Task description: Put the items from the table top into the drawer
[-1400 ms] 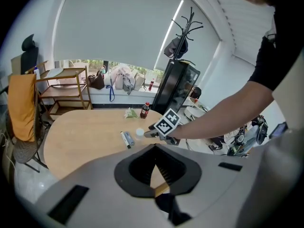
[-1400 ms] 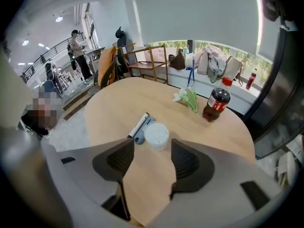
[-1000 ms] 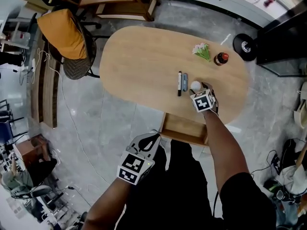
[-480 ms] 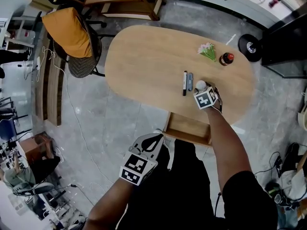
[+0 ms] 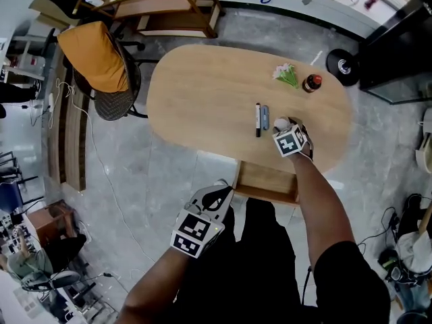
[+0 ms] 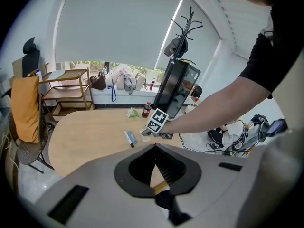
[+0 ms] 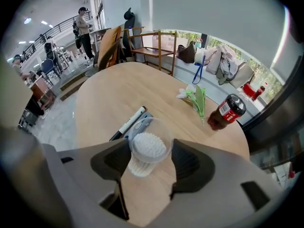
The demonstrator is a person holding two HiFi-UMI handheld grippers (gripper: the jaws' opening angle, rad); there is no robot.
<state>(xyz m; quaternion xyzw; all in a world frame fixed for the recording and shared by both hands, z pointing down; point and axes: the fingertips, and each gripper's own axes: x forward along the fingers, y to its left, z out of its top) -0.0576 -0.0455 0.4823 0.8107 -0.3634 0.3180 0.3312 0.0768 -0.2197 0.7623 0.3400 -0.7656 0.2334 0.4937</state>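
On the oval wooden table point(image 5: 202, 93) lie a black-and-white marker point(image 5: 257, 119) and a small blue item point(image 5: 264, 117) side by side. Further back are a sprig of artificial flowers point(image 5: 285, 74) and a dark soda bottle point(image 5: 311, 83). A clear cup of cotton swabs point(image 7: 147, 151) stands on the table, and my right gripper point(image 7: 149, 163) is shut on it, one jaw on each side. The drawer point(image 5: 266, 183) is pulled out under the table's near edge. My left gripper point(image 5: 219, 193) hangs low beside the drawer, shut and empty.
A chair draped with an orange cloth point(image 5: 98, 56) stands at the table's left end. A wooden shelf unit point(image 5: 169, 5) is behind the table, and a round black stand base point(image 5: 344, 65) and a black cabinet point(image 5: 398, 39) stand on the right.
Both grippers stay where they were. The right one stays at the cotton swab cup. Only the head camera shifts a little.
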